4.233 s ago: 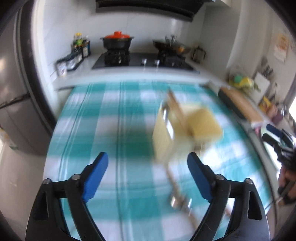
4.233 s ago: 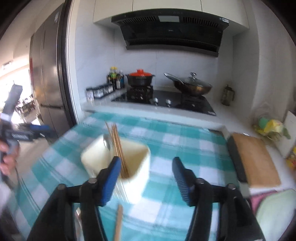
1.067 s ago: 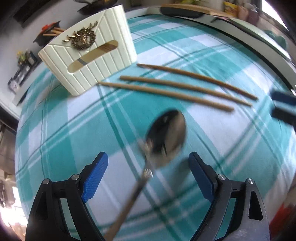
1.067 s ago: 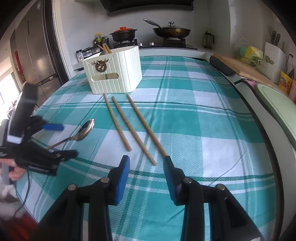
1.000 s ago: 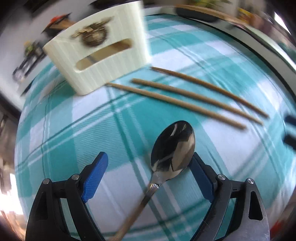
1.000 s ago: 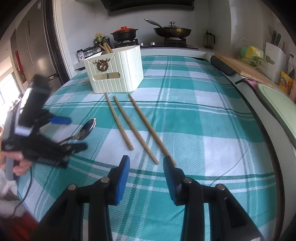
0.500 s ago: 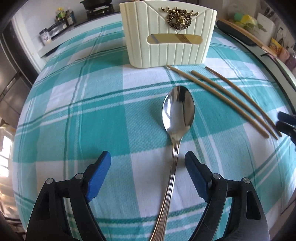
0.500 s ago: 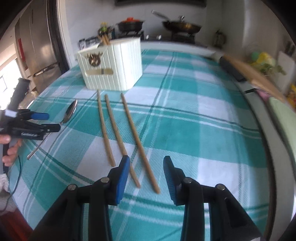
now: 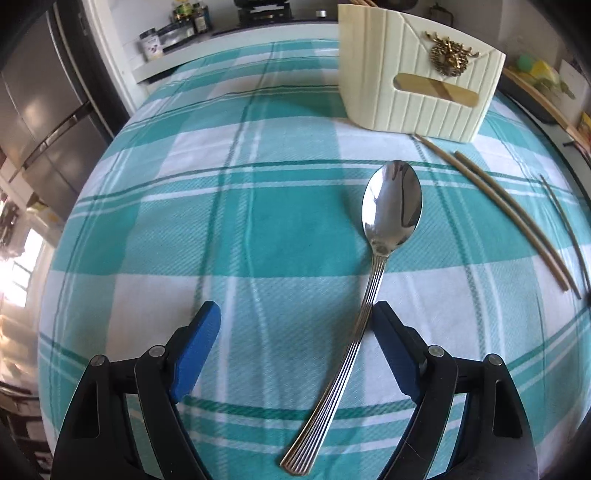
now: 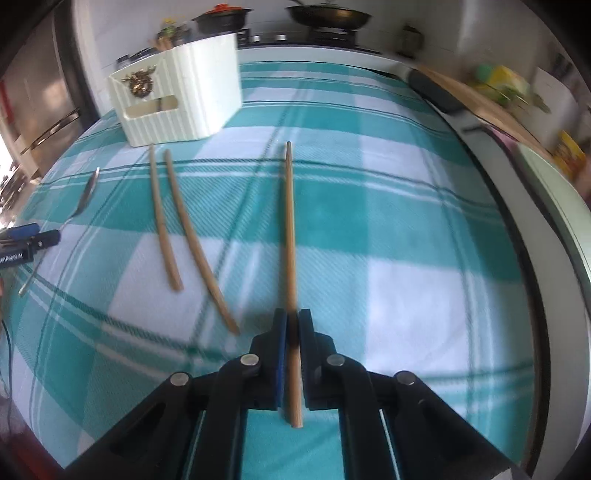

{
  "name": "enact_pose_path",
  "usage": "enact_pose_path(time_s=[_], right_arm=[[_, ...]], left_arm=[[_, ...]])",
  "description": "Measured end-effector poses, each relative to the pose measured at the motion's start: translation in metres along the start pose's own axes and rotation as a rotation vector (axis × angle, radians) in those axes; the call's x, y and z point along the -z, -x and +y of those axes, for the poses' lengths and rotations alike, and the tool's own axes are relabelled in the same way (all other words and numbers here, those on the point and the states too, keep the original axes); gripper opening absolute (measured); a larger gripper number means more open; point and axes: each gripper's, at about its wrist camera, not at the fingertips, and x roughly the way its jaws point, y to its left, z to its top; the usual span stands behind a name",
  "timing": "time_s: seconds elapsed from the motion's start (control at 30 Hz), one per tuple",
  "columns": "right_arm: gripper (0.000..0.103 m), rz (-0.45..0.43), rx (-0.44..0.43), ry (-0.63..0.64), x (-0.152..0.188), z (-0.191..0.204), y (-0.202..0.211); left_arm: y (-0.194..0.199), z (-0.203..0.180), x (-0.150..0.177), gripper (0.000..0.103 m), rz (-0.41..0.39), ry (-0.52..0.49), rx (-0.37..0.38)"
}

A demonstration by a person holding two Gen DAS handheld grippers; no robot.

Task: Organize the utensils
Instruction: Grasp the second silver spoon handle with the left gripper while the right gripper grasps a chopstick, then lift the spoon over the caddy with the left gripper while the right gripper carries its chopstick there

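A steel spoon (image 9: 384, 236) lies on the teal checked cloth, bowl toward the cream utensil holder (image 9: 417, 74). My left gripper (image 9: 295, 321) is open, low over the spoon's handle, which runs past the inside of its right finger (image 9: 391, 347). My right gripper (image 10: 291, 321) is shut on one wooden chopstick (image 10: 290, 229) that points away toward the holder (image 10: 181, 96). Two more chopsticks (image 10: 177, 218) lie on the cloth to its left. The spoon (image 10: 83, 199) and the left gripper (image 10: 29, 236) show at the far left of the right wrist view.
The holder has chopsticks standing in it. A stove with a red-lidded pot (image 10: 221, 16) and a wok (image 10: 328, 16) is behind the table. A fridge (image 9: 40, 103) stands at the left. A cutting board (image 10: 487, 107) lies along the right counter.
My right gripper has closed on the rightmost chopstick. My left gripper has shifted left, so the spoon's handle now lies by its right finger.
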Motion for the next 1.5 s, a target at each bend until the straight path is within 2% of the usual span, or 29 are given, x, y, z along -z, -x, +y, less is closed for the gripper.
enact_pose_path(time_s=[0.07,0.1,0.13,0.17,0.23,0.37,0.53,0.57,0.87,0.9,1.07,1.17,1.23,1.3,1.4,1.5], right_arm=[[0.007,-0.001,0.005,0.003,0.01,-0.004,0.007],[0.011,0.006,0.001,0.01,0.014,-0.005,0.009],[0.017,0.015,-0.005,0.02,0.015,-0.005,0.011],[0.037,0.02,-0.013,0.033,0.016,-0.005,0.012],[0.05,0.016,-0.04,0.058,0.015,-0.005,0.018],[0.05,0.047,-0.076,0.055,-0.001,-0.012,0.015],[0.05,0.097,-0.08,0.078,-0.019,-0.014,-0.012],[0.05,0.084,-0.071,0.088,-0.021,-0.014,-0.014],[0.048,0.058,-0.068,0.115,-0.049,-0.018,-0.032],[0.047,0.061,-0.073,0.12,-0.054,-0.018,-0.034],[0.04,0.071,-0.093,0.14,-0.075,-0.016,-0.047],[0.038,0.077,-0.107,0.137,-0.092,-0.015,-0.057],[0.026,0.075,-0.096,0.128,-0.104,-0.016,-0.064],[0.007,0.088,-0.109,0.096,-0.116,-0.019,-0.071],[0.006,0.091,-0.135,0.039,-0.128,-0.023,-0.078],[0.006,0.047,-0.162,-0.014,-0.13,-0.027,-0.066]], left_arm=[[0.0,0.005,0.002,0.084,0.014,-0.016,0.036],[0.001,0.007,0.003,0.084,0.024,-0.034,0.066],[0.001,0.008,0.004,0.085,0.034,-0.052,0.093],[0.002,0.008,0.006,0.085,0.044,-0.08,0.119],[0.005,0.008,0.008,0.085,0.054,-0.125,0.148],[0.009,0.009,0.003,0.085,0.057,-0.159,0.205],[0.0,0.007,-0.007,0.085,0.068,-0.173,0.214],[-0.003,0.006,-0.008,0.085,0.076,-0.173,0.22],[-0.019,-0.022,-0.039,0.081,0.083,-0.232,0.204],[-0.022,-0.024,-0.045,0.078,0.083,-0.235,0.205],[-0.031,-0.036,-0.063,0.076,0.084,-0.252,0.204],[-0.032,-0.043,-0.068,0.063,0.082,-0.271,0.218],[-0.031,-0.048,-0.071,0.042,0.072,-0.285,0.229],[-0.031,-0.05,-0.074,0.042,0.067,-0.293,0.236],[-0.03,-0.046,-0.078,0.042,0.058,-0.282,0.249],[-0.014,-0.036,-0.076,0.042,0.012,-0.267,0.257]])
